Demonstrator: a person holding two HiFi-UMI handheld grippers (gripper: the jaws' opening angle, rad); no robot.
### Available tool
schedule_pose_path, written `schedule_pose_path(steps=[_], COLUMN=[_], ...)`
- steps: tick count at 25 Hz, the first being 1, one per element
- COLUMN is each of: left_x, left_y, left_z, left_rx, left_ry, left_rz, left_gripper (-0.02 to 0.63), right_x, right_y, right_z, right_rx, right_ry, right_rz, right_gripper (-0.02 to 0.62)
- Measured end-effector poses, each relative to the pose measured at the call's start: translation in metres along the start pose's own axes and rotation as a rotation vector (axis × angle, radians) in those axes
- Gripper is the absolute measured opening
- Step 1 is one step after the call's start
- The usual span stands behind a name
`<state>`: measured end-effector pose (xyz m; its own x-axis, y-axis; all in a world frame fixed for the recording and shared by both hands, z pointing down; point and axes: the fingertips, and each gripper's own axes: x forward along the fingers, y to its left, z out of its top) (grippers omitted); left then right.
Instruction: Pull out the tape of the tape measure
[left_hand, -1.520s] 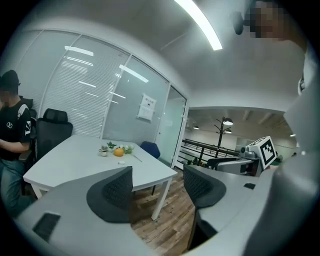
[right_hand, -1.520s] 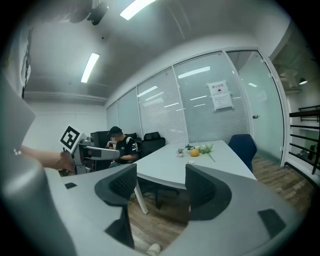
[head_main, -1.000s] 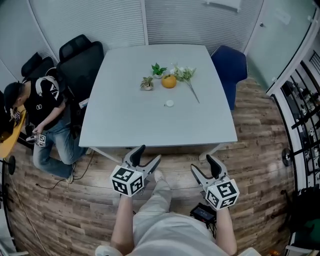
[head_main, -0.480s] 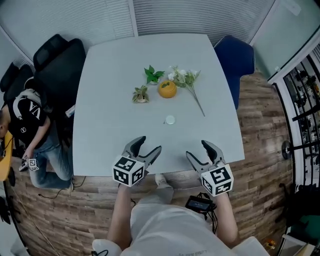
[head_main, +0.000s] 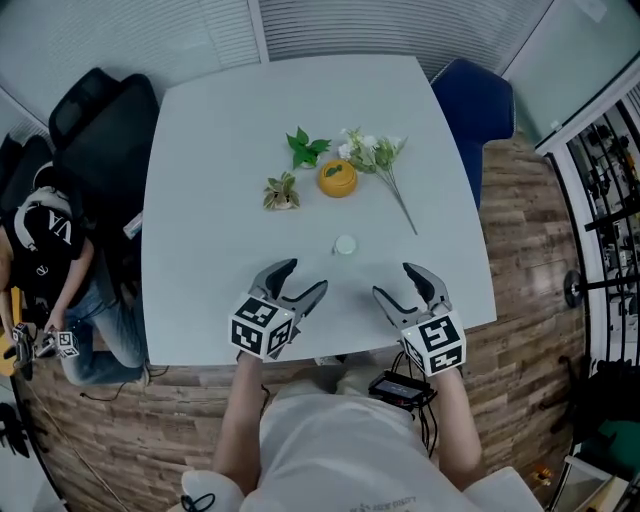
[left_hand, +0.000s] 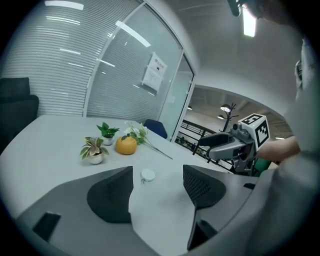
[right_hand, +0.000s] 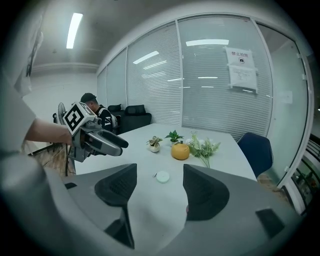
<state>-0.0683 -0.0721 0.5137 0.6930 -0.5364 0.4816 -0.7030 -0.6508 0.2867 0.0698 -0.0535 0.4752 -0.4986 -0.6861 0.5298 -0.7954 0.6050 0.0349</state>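
A small round white tape measure (head_main: 345, 244) lies flat on the pale grey table (head_main: 220, 160), in front of the orange ornament. It shows between the jaws in the left gripper view (left_hand: 147, 175) and in the right gripper view (right_hand: 162, 176). My left gripper (head_main: 298, 280) hangs open over the table's near edge, below and left of the tape measure. My right gripper (head_main: 402, 284) is open too, below and right of it. Neither touches anything.
Behind the tape measure stand an orange ornament (head_main: 338, 178), two small potted plants (head_main: 281, 192), and a sprig of white flowers (head_main: 380, 160). A black chair (head_main: 100, 120) and a seated person (head_main: 45, 250) are left of the table; a blue chair (head_main: 478, 100) is at its far right.
I have stepped closer to the table. Both grippers moved forward from over the floor to over the table's near edge, still open.
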Motion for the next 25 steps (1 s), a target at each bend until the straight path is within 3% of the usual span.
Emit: schedule_pose_path(steps=[12, 25], left_x=[0.012, 0.064], left_y=[0.016, 0.038], left_z=[-0.003, -0.031], left_rx=[0.010, 0.010], left_ry=[0.038, 0.165], left_rz=[0.017, -0.002], left_gripper=[0.296, 0.296], right_x=[0.029, 0.083], right_y=[-0.006, -0.016], right_z=[-0.006, -0.036], right_rx=[-0.029, -0.093], right_ry=[0.041, 0.158], right_rz=[0.054, 0.134], right_gripper=[0.305, 0.305])
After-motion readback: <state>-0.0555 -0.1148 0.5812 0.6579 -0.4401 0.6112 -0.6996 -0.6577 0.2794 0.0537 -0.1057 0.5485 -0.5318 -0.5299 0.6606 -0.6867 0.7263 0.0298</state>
